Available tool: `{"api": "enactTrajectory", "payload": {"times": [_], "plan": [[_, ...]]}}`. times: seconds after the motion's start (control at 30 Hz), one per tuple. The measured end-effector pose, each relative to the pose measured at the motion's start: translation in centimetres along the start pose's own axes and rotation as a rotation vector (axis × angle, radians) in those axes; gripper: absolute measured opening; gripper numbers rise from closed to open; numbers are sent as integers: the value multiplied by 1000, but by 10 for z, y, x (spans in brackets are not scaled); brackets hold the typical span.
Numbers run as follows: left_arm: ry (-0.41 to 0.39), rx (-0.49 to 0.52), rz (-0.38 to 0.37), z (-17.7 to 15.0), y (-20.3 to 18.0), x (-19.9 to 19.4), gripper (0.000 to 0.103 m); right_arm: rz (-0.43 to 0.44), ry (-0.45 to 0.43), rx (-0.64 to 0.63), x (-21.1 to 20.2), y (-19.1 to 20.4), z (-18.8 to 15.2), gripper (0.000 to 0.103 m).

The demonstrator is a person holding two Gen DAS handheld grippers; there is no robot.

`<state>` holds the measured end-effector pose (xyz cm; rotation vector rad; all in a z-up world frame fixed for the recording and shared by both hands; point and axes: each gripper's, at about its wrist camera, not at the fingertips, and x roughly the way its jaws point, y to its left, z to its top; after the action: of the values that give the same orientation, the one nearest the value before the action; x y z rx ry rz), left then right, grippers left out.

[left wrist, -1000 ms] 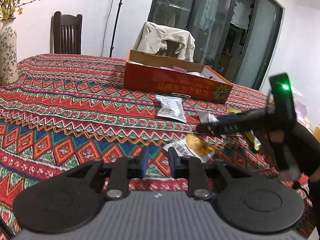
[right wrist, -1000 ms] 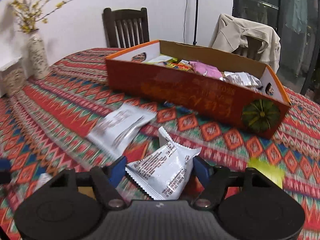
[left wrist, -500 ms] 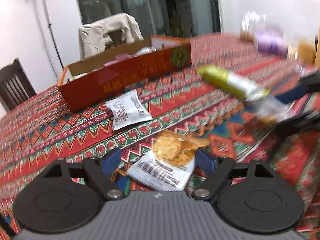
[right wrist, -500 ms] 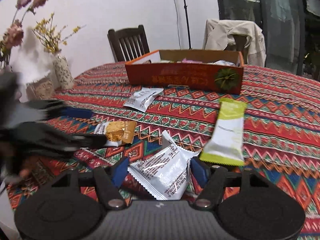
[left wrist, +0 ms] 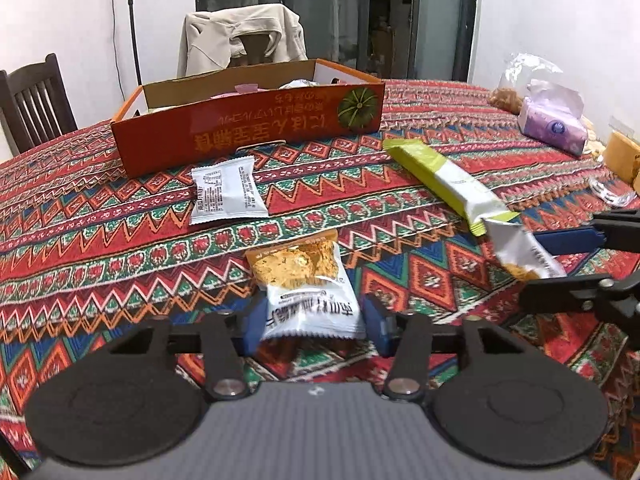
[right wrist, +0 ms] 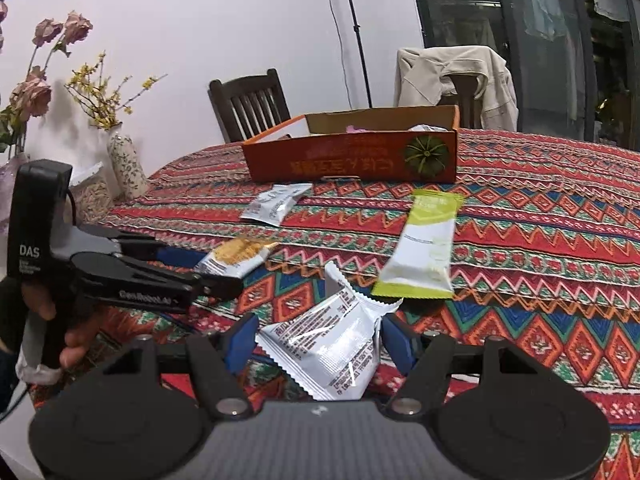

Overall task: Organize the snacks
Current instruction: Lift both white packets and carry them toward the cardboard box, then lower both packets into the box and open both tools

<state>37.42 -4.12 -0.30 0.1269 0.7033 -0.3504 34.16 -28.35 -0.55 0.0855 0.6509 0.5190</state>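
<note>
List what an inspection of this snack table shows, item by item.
Surface: patterned tablecloth, flat.
Job's things: orange box already holding snacks; white packet and green bar loose in front of it.
Clutter: tissue pack, clear bag, vase.
Grippers: left gripper has just been closing and pinches the cracker packet; right gripper holds the silver packet.
Cables: thin cable down the wall.
Surroundings: wooden chair, jacket over another, glass doors.
</note>
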Motion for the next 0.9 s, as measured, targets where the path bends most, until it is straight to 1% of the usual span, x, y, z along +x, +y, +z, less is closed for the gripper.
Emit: {"api": "enactTrajectory", "payload": {"times": [0.03,0.07,0.1,0.17,0.2,0.23,0.4,0.53,0.63,0.7,0.8,0.9], "plan": [[-1,-17,-13,0,0,-3,45,6,-5,1,0,1,0,67],[-1,-27,-27,-1,1,-4,44,11,-6,0,1,2,0,67],[-3,-34,-38,-1,2,-5,41,14,-5,1,1,2,0,67],[-7,-35,-30,-2,2,-6,37,15,1,5,5,1,0,67],[-9,-40,-24,-1,2,-6,32,11,6,6,7,0,0,67],[-14,-52,-19,0,4,-8,30,8,9,6,8,0,-1,67],[-75,-116,-44,14,16,-16,29,17,-8,10,10,-4,7,67],[-121,-135,-59,31,24,-23,28,6,-31,1,12,-9,19,67],[-166,-135,-74,54,36,-27,29,15,-51,-16,14,-14,36,67],[-190,-127,-69,73,46,-26,29,23,-68,-37,16,-16,52,67],[-213,-109,-54,105,63,-15,29,23,-102,-91,22,-20,84,67],[-209,-108,-54,139,81,7,29,22,-141,-150,36,-26,124,67]]}}
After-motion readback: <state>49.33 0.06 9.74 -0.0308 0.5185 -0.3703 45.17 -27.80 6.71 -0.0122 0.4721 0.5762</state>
